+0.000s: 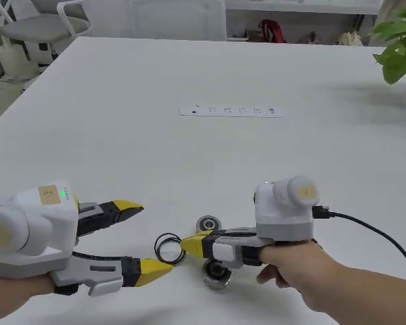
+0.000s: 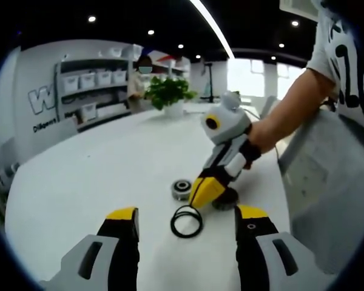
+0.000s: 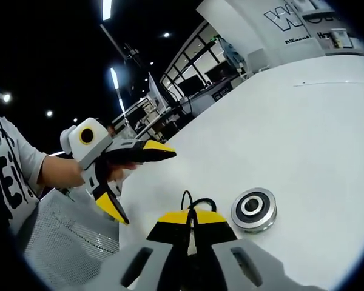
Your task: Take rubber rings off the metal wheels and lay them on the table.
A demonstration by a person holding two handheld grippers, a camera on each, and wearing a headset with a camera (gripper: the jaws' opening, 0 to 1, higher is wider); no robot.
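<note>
Laying-down step; right claw (image 1: 188, 245) pinched shut on thin black rubber ring (image 1: 168, 248), low at white bench (image 1: 203, 156) beside bare silver metal wheel (image 1: 208, 223); left claw (image 1: 149, 238) wide, empty; next: ease open to release, then probably the darker second wheel (image 1: 216, 272)

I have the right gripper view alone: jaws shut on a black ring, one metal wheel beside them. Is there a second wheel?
Observer: Yes. The head view shows a second wheel close beside the right gripper.
Operator: Ring on it?
Observer: Probably; its rim looks black in the left gripper view.
Operator: Is the held ring on the table?
Observer: The ring seems to lie flat on the table, ahead of the open left gripper.
</note>
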